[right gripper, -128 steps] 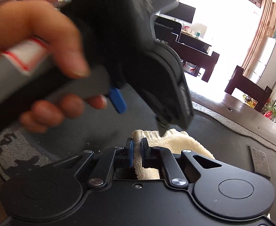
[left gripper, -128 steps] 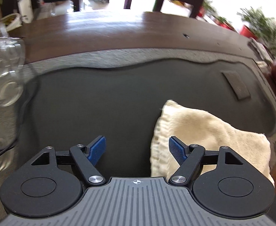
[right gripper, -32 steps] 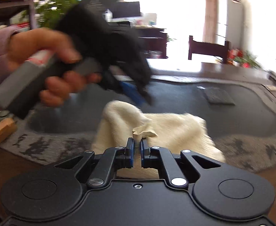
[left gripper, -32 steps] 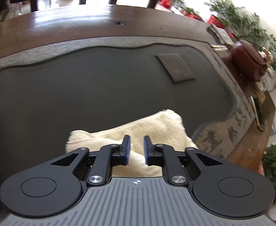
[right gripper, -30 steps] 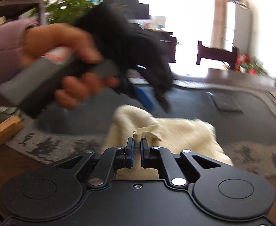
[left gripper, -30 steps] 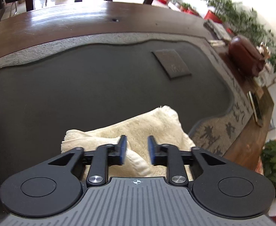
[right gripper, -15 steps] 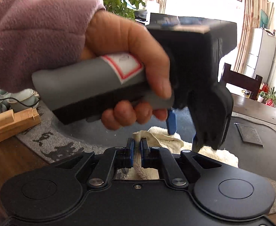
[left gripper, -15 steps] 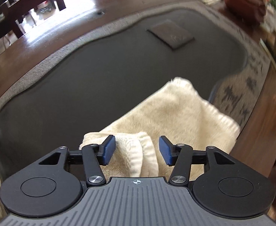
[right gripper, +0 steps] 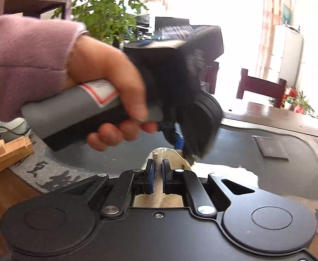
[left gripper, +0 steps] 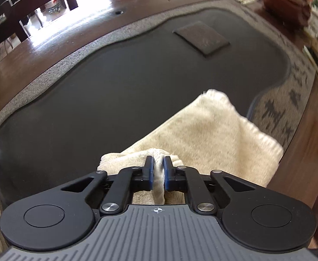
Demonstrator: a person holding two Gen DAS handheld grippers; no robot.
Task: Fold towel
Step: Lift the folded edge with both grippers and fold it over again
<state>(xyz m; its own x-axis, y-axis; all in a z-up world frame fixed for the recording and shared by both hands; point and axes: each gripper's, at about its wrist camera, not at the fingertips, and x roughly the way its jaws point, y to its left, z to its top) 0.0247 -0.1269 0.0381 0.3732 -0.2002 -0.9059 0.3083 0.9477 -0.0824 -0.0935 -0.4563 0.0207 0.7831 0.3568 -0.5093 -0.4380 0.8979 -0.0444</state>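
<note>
A cream towel [left gripper: 211,134] lies partly folded on the dark tea tray [left gripper: 115,87], its right side hanging over the tray's patterned rim. My left gripper [left gripper: 158,166] is shut on a bunched near corner of the towel. My right gripper [right gripper: 158,169] is shut on another towel corner [right gripper: 165,154] close beside it. In the right wrist view the left gripper's body [right gripper: 180,100] and the hand holding it fill the middle, blurred, its blue fingertips [right gripper: 178,140] just above the towel.
A dark square mat [left gripper: 201,38] lies at the tray's far side. A brown teapot [left gripper: 287,2] stands on the wooden table [left gripper: 50,50] at far right. Wooden blocks [right gripper: 4,154] and cups sit at the left. Chairs stand behind the table.
My left gripper was open over the towel's near corner half a second ago and has now shut on it. The right gripper has stayed shut on its corner.
</note>
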